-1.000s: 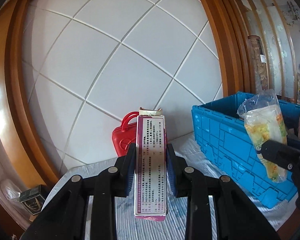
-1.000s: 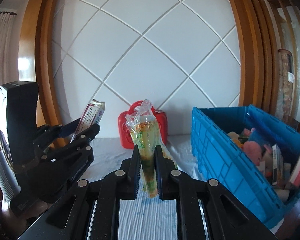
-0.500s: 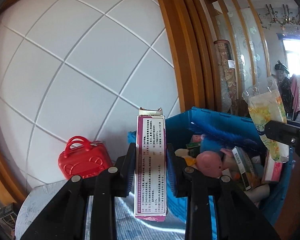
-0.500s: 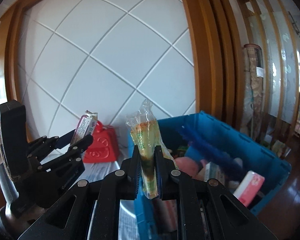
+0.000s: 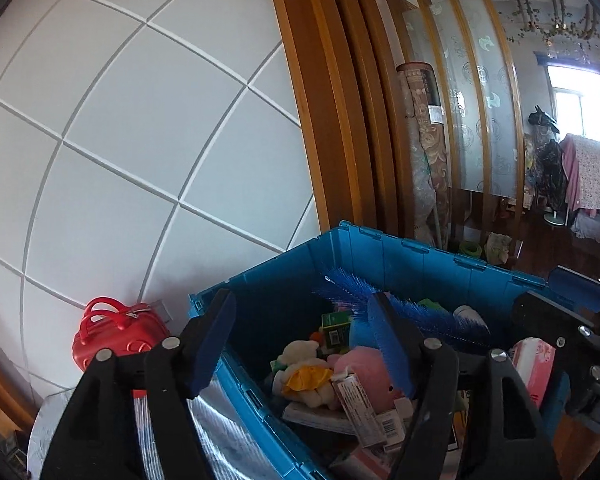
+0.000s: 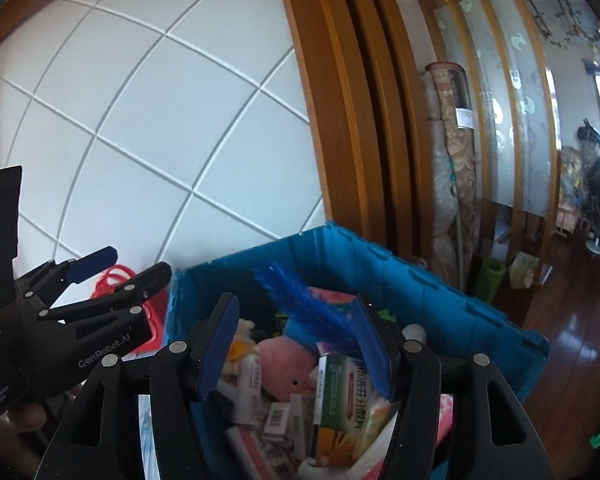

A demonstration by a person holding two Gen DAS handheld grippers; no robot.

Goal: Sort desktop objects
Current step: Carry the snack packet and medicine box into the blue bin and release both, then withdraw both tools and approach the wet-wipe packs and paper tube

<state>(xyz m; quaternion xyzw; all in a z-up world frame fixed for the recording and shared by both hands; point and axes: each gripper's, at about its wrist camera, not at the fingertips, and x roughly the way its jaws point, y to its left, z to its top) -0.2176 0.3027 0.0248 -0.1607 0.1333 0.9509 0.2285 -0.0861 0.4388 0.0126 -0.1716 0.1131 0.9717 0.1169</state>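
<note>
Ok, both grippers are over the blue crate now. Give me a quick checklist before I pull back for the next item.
1. Left gripper empty: ok, jaws opening, nothing between them.
2. Right gripper empty: ok, jaws opening, nothing between the pads.
3. Both over the blue crate: ok, contents show between each pair of fingers.
4. Purple-edged box landed inside: ok, lying among the items.
5. Snack bag landed inside: cannot tell.
6. Something left to sort: ok, red toy case sits on the table beside the crate.
</note>
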